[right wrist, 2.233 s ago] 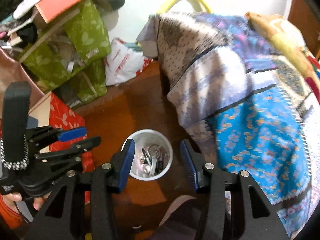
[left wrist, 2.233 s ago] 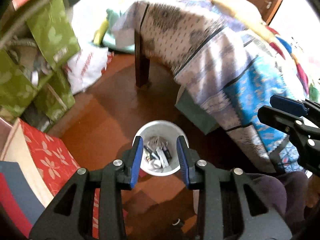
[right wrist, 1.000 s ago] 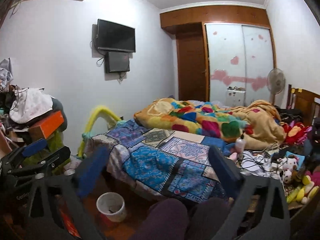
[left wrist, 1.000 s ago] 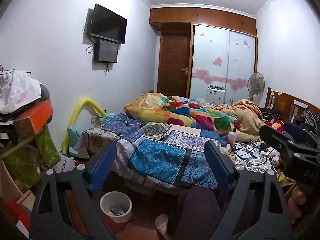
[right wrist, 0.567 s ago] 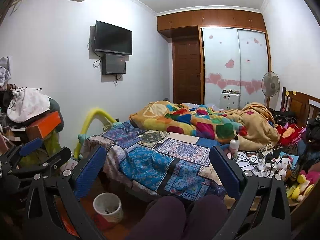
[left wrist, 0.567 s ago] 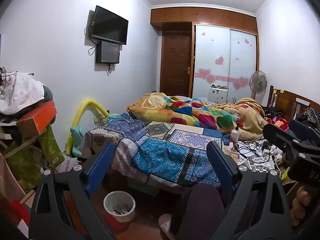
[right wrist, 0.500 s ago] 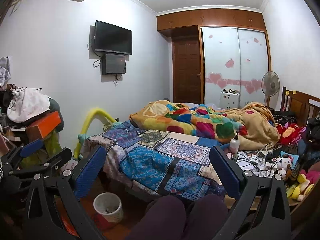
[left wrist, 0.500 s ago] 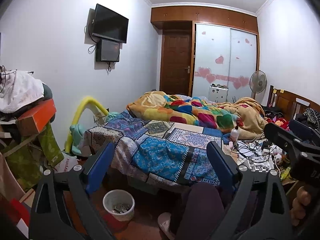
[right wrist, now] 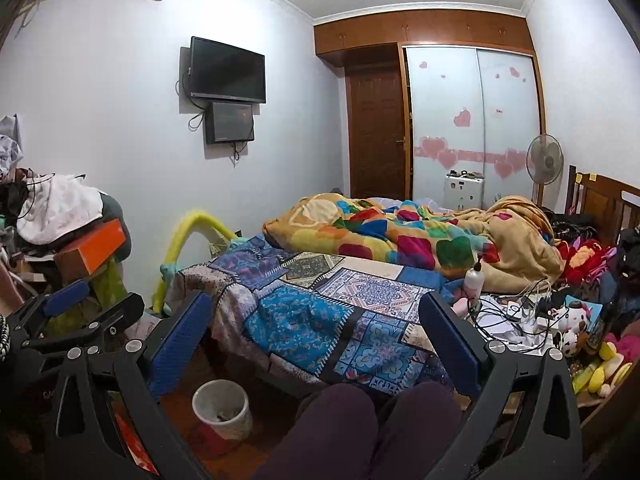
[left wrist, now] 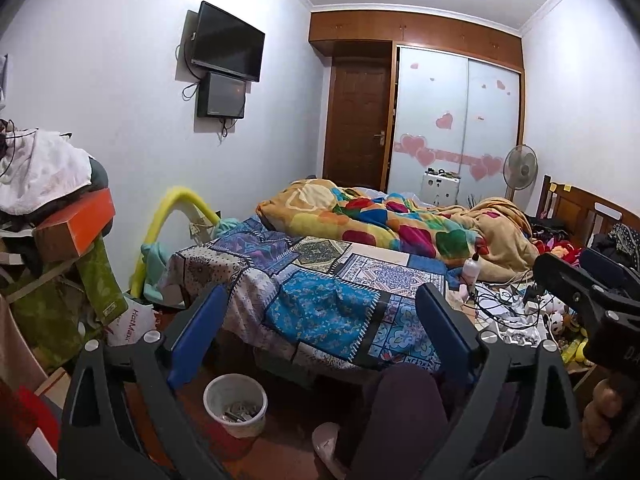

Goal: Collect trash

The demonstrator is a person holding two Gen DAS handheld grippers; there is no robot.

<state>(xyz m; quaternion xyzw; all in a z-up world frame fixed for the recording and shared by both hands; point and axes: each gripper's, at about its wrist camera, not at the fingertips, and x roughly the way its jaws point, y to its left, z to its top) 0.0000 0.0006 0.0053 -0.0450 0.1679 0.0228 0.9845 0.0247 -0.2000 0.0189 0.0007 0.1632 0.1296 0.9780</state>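
Both grippers held up level, facing across the bedroom toward the bed. Left gripper (left wrist: 318,332): blue-padded fingers (left wrist: 194,332) spread wide apart, nothing between them. Right gripper (right wrist: 316,336): fingers (right wrist: 180,340) likewise spread wide, holding nothing.

Round white plastic trash bin (left wrist: 235,405) stands upright on the reddish-brown wooden floor (left wrist: 276,446), low in the left wrist view, just beside the foot corner of the bed. Small scraps of trash (left wrist: 239,411) lie in its bottom, grey and white bits; can't make out what they are. In the right wrist view the same bin (right wrist: 222,408) sits low, left of centre, below and clear of both sets of fingers.

Bed covered by a blue and purple patchwork bedspread (left wrist: 320,300), with a rumpled orange blanket with coloured heart patches (left wrist: 384,228) further back. Tangle of black and white cables and chargers (right wrist: 516,312) on the near right side of the bed, white pump bottle (right wrist: 474,278) standing upright beside them. Stuffed toys (right wrist: 576,328) heaped at the right edge.

Left side: cluttered pile with an orange box (left wrist: 76,226), white cloth (left wrist: 40,168) on top. Black wall-mounted TV (right wrist: 227,70) above a smaller dark screen. Brown door (left wrist: 358,128) and frosted sliding wardrobe doors with pink heart stickers (left wrist: 456,132) at the far end, standing fan (left wrist: 519,168) beside them. Person's dark-trousered knees (right wrist: 360,432) low in frame.
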